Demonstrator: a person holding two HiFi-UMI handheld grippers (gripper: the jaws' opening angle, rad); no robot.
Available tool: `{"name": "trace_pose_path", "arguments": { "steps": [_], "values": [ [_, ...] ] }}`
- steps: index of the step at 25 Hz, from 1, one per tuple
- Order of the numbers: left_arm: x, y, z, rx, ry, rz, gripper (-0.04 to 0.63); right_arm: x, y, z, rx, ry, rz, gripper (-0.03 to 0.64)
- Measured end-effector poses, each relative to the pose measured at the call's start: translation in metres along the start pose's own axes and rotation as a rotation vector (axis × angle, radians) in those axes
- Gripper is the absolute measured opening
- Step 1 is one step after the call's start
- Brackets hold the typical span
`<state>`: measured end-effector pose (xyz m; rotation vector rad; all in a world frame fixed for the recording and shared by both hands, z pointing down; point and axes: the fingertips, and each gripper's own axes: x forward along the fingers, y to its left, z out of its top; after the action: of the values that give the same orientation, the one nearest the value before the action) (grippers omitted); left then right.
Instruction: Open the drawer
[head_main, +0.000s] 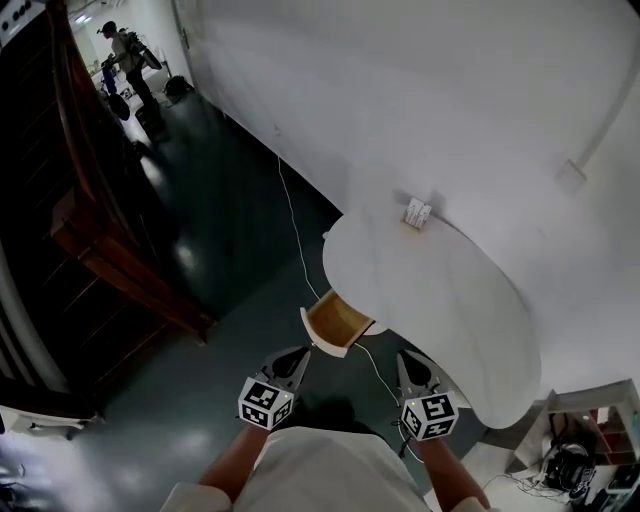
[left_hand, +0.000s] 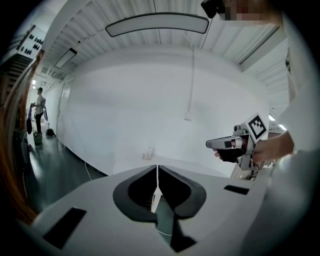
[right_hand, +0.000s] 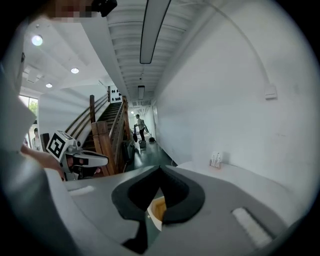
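The drawer (head_main: 335, 320) stands pulled out from the left side of a white round-topped cabinet (head_main: 440, 300), and its yellow wooden inside shows. Both grippers hover near me, short of the drawer and apart from it. My left gripper (head_main: 299, 354) is shut with nothing in it; in the left gripper view its jaws (left_hand: 157, 168) meet in front of the white wall. My right gripper (head_main: 404, 358) is also shut and empty. In the right gripper view its jaws (right_hand: 160, 169) meet, and the drawer (right_hand: 158, 210) shows below them.
A small white holder (head_main: 417, 212) sits at the cabinet top's far edge by the wall. A thin cable (head_main: 293, 230) trails over the dark floor. A dark wooden staircase (head_main: 100, 220) rises at the left. A person (head_main: 125, 55) stands far down the corridor. Gear (head_main: 575, 462) lies at the lower right.
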<state>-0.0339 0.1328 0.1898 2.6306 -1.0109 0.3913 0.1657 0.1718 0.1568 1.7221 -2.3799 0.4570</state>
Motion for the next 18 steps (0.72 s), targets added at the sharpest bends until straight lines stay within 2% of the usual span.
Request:
{"name": "trace_pose_path", "arguments": {
  "steps": [10, 18],
  "values": [
    [-0.045, 0.021, 0.056, 0.008, -0.085, -0.044, 0.008, -0.017, 0.023, 0.044, -0.043, -0.101, -0.068, 0.011],
    [-0.053, 0.024, 0.073, 0.022, -0.106, -0.067, 0.006, -0.027, 0.018, 0.059, -0.058, -0.122, -0.106, 0.011]
  ]
}}
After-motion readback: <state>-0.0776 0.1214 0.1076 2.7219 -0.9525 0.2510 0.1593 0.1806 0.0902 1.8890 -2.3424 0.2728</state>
